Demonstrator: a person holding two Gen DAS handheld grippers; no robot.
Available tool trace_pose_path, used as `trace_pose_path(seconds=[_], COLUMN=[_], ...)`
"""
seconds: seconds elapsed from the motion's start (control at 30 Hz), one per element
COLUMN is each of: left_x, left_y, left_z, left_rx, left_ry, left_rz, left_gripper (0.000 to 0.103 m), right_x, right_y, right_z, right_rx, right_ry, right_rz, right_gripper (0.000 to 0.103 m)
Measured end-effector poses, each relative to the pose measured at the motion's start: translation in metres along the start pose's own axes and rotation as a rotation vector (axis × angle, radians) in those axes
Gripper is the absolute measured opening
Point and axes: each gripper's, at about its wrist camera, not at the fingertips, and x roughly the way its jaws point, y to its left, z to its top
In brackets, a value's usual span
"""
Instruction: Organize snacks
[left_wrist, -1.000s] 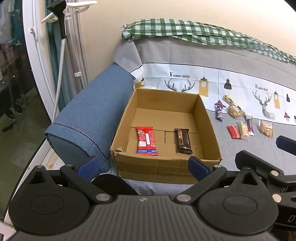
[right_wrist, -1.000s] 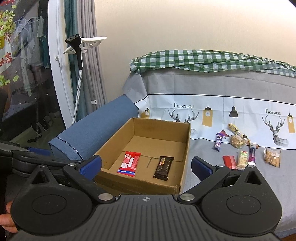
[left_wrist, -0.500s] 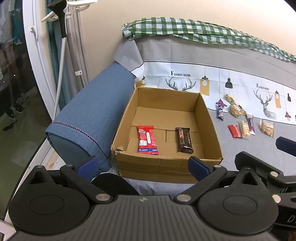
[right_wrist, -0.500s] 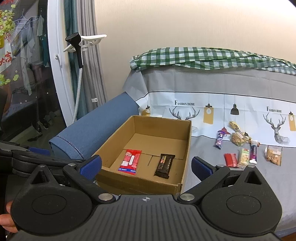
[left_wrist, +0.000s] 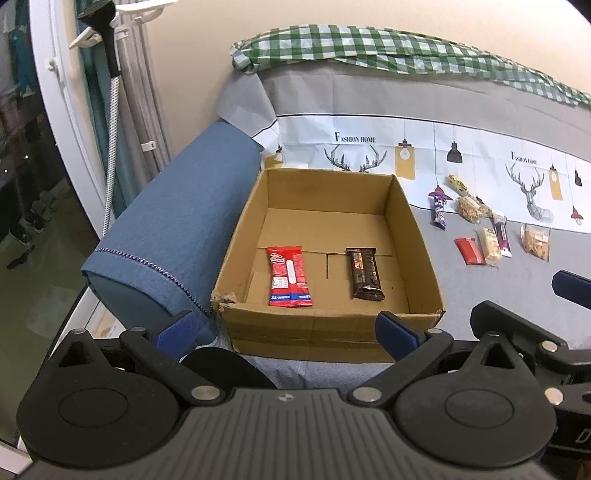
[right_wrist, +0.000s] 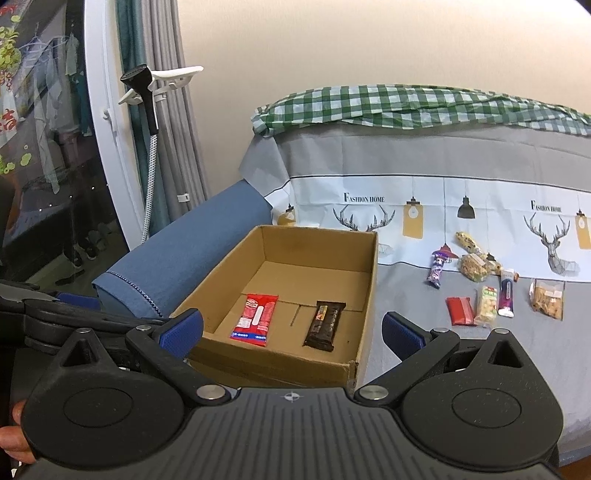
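Left gripper (left_wrist: 284, 328): I hold it spread wide and empty, short of the box's near wall.
Right gripper (right_wrist: 291, 328): spread as well, nothing between the fingers, near the box's near right corner.
Box (right_wrist: 364, 295): on the sofa's seat at its left end, against the blue armrest (left_wrist: 173, 229); a red bar (left_wrist: 290, 277) and a brown bar (left_wrist: 365, 273) lie flat on its floor toward the near wall, apart from each other.
Loose snacks: a red pack (right_wrist: 460, 311), a purple stick (right_wrist: 437, 269) and several others lie on the seat right of the box (some touching or nearly so).
Risk: I judge a reach into that cluster could pinch two packs together or nudge neighbours.
Risk: the soft seat may let a thin pack slide from the fingers.
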Motion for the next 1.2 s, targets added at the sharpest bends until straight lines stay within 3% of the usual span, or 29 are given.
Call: trace_pose_path(seconds=[0.37, 0.7, 0.93, 1.2], left_x=[0.031, 0.081, 0.148, 0.268], left_y=[-0.053, -0.141, -0.217, -0.3], left_z=[0.018, 0.072, 0.125, 0.18], left_rx=[0.134, 0.251, 0.277, 0.286], left_ry=[0.043, 0.018, 0.077, 0.133], left_rz=[-0.005, -0.015, -0.081, -0.118], left_gripper=[0.103, 0.103, 0.103, 0.103], right_x=[0.007, 0.028, 0.064, 0.156], right_y=[-0.047, -0.157, -0.255, -0.339], right_z=[-0.006, -0.017, -0.021, -0.011], right_rx=[0.112, 0.298, 0.437, 0.501], right_ry=[0.001, -0.017, -0.039, -0.046], right_rz=[-0.053, -0.272, -0.44, -0.508], right_gripper=[0.102, 0.102, 0.102, 0.102])
